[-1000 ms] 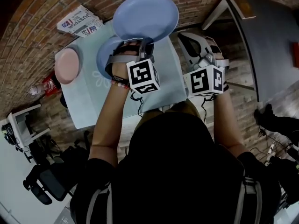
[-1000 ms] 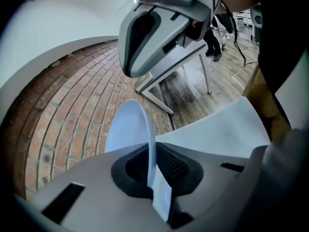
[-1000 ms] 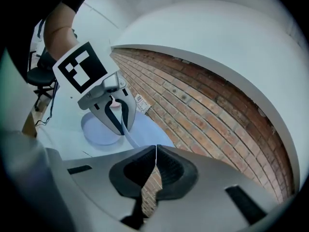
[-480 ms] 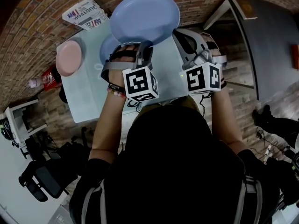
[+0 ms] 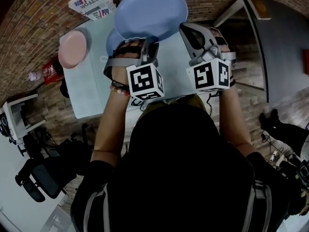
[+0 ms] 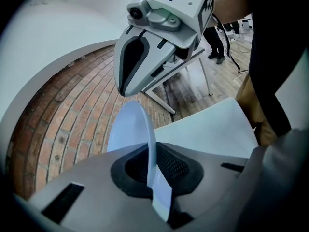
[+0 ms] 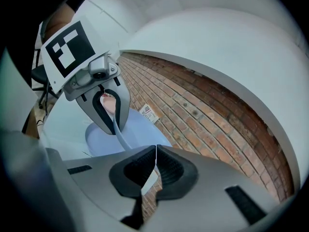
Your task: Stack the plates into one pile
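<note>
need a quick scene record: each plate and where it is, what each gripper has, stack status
raised blue plate: in the air above the table, held at opposite rims
left gripper: jaws shut on the raised blue plate's near rim
right gripper: jaws shut on its other rim, seen edge-on
second blue plate: flat on the table, partly under the raised one
pink plate: flat at the table's left edge, alone
newspaper: on the brick floor by the table
stack: not started

- The lifted blue plate (image 5: 150,12) is covering most of the lower blue plate (image 5: 112,42).
- The newspapers' (image 5: 94,1) fine print is showing too small to read.
- The person's head (image 5: 178,144) is blocking the table's (image 5: 91,91) near edge.
</note>
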